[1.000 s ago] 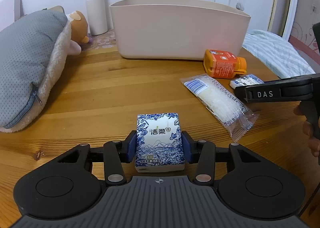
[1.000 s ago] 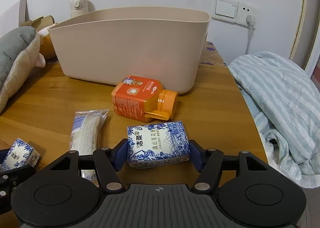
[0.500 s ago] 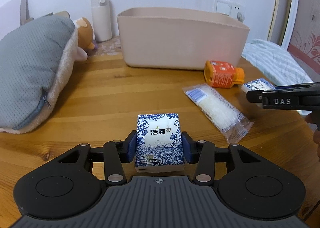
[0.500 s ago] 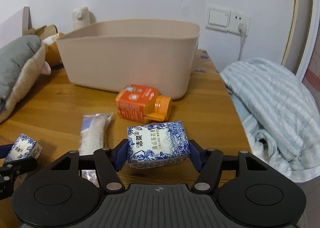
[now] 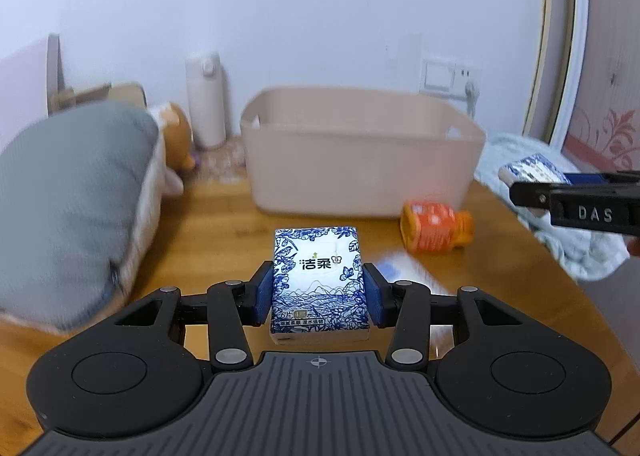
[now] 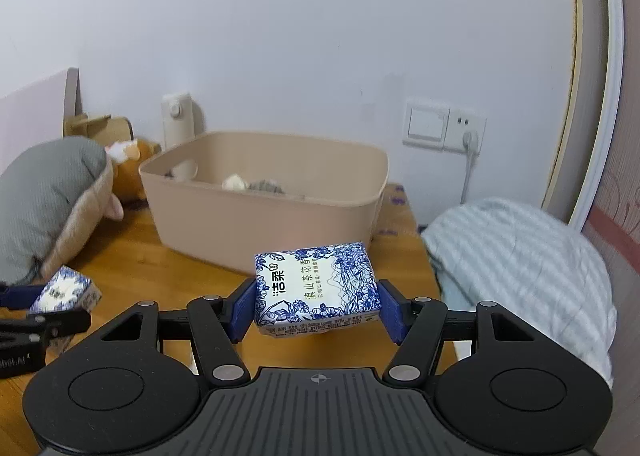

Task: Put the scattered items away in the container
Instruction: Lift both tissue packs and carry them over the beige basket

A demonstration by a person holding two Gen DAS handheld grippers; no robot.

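My left gripper [image 5: 319, 298] is shut on a blue-and-white tissue pack [image 5: 318, 280], held above the wooden table in front of the beige container [image 5: 360, 160]. My right gripper [image 6: 316, 310] is shut on a second blue-and-white tissue pack [image 6: 316, 288], raised higher, short of the container [image 6: 260, 216], which holds a few small items. An orange bottle [image 5: 436, 226] lies on its side by the container's right front corner. A clear packet [image 5: 408, 276] lies near the left gripper, partly hidden.
A grey plush pillow [image 5: 68, 208] with a brown toy [image 5: 176, 140] fills the table's left. A white flask [image 5: 206, 104] stands behind it. A striped blue blanket [image 6: 520, 268] lies off the table's right edge. A wall socket [image 6: 444, 128] is behind.
Both grippers have risen with their tissue packs. The right one now looks over the container's rim; the table items have dropped lower in view.
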